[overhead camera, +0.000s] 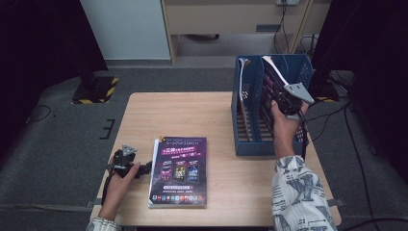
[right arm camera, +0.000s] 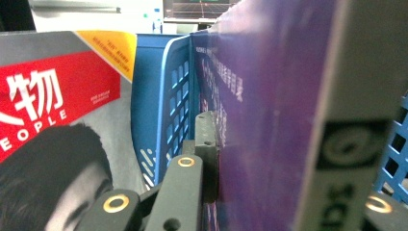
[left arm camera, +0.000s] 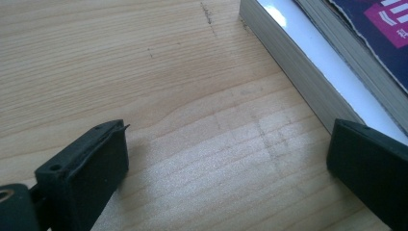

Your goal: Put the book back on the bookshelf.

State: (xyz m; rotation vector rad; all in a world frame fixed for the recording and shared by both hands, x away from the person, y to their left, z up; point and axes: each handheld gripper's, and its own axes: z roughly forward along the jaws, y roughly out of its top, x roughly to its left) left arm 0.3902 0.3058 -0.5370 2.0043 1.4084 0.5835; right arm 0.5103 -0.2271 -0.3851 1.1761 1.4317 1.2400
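My right gripper is shut on a purple book that stands tilted in the right slot of a blue file rack. In the right gripper view the purple book sits between the jaws of the right gripper, with one black finger pressed flat on its cover. My left gripper rests low on the table, just left of a stack of books with a purple cover on top. The left gripper is open, nothing but bare wood between its jaws, and the stack's edge is beside the right jaw.
A red and white magazine stands in the rack's left slot. The rack sits at the right rear of the wooden table. Cables and a dark stand base lie on the grey floor around the table.
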